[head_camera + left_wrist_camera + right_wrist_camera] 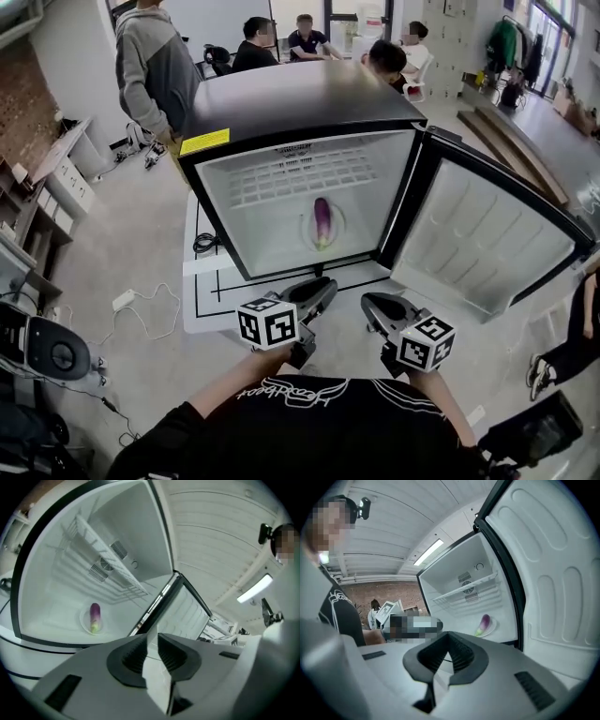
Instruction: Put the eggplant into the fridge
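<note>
A purple eggplant (322,223) with a green stem end lies on a white plate (307,229) on the floor of the open fridge (300,98). It also shows in the left gripper view (95,616) and the right gripper view (484,622). Both grippers are outside the fridge, in front of its opening and well short of the eggplant. My left gripper (328,284) (153,637) is open by a narrow gap, with nothing between its pads. My right gripper (367,300) (449,634) has its tips together and holds nothing.
The fridge door (487,234) stands swung wide open to the right. A wire shelf (305,173) spans the upper part of the compartment. The fridge sits on a white table (202,309) with a black cable (204,244) at its left. Several people are behind the fridge.
</note>
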Motion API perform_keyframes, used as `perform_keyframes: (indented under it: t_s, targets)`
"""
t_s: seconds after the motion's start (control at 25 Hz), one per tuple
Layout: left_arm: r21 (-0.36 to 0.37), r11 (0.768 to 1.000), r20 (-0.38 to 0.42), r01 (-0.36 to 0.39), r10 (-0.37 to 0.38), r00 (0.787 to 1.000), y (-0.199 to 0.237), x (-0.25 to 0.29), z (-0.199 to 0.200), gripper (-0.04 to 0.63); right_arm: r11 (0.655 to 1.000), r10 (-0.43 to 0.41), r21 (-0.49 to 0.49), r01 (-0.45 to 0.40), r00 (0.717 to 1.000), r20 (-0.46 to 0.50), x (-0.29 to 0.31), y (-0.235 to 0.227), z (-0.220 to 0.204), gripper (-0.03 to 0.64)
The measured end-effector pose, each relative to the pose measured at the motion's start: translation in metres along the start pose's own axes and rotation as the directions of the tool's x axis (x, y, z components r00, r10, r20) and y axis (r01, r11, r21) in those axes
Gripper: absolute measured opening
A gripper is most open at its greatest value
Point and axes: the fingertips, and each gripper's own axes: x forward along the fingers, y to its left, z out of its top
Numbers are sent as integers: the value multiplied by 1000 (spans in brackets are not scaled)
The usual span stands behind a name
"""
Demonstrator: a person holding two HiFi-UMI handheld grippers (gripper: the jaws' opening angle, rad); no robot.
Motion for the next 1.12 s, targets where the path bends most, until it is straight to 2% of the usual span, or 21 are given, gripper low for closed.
perform_keyframes:
  t_s: [0.04,0.08,0.16,0.28,0.36,0.48,0.64,0.92,1.12]
  targets:
    - [42,999,0,10,-10,1000,-11,-6,-3,38,1000,5,-10,-5,1000,4,-8,4,-1,6]
    - [83,996,-1,21,-21,1000,-23,-11,-6,12,1000,9,-19,-9,1000,9,-16,8,-2,6]
    - [166,985,-10,42,-41,999,-45,-23,-14,9,999,16,-32,-15,1000,18,-33,18,-3,6]
    - [281,957,-35,72,-65,997,-78,-43,-29,9,998,45,-46,-44,998,35,-55,42,-1,6]
    - [320,942,-49,101,-90,995,-99,-55,-39,9,995,71,-68,-68,996,45,-69,60,-1,6]
    - [313,941,-48,132,-123,991,-126,-74,-51,9,991,101,-94,-96,994,44,-88,84,-3,6]
    - [326,938,-39,118,-112,993,-153,-93,-75,9,988,122,-96,-118,992,38,-117,105,-17,6]
    - [395,908,-60,137,-123,991,-206,-111,-109,9,982,149,-118,-147,989,15,-161,136,-37,6]
    - [369,920,-52,136,-126,991,-224,-120,-120,9,975,171,-149,-167,985,14,-178,146,-42,6]
